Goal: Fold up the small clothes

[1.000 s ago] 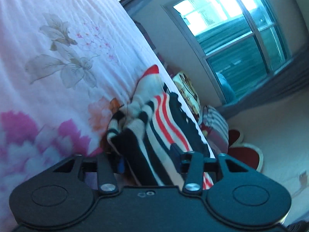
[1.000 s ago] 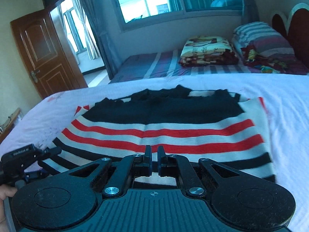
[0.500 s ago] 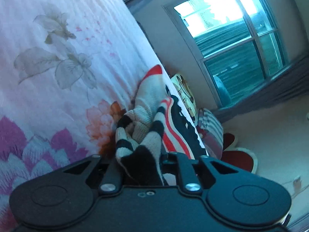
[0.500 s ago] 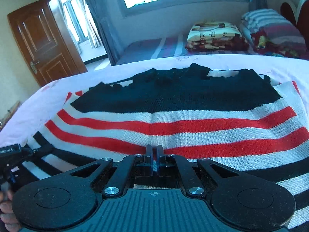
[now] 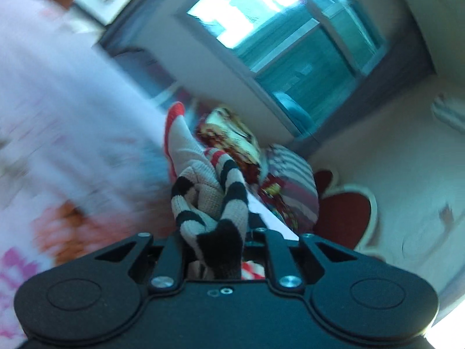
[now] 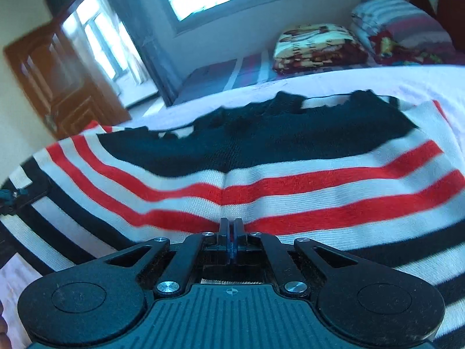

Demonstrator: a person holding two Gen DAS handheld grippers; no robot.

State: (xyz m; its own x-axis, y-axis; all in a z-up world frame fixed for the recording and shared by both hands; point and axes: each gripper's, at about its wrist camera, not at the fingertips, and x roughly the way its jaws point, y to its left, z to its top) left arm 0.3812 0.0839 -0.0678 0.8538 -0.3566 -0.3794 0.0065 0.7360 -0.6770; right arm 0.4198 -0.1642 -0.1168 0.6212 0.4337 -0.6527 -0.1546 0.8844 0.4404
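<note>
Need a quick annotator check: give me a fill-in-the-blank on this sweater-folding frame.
1. The left tool is shut on a bunched corner of the ____.
2. The sweater has black, white and ____ stripes.
3. The right tool has its fingers ____ at the sweater's near edge.
4. The sweater lies on a ____.

Missing: sweater; red; shut; bed

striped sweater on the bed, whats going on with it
A person is folding a striped sweater spread on a floral bedsheet, using tongs in each hand. The left tongs are clamped on a bunched edge of the knit and hold it up off the sheet. The right tongs are shut low against the sweater's near edge; whether they pinch cloth can't be told.
</note>
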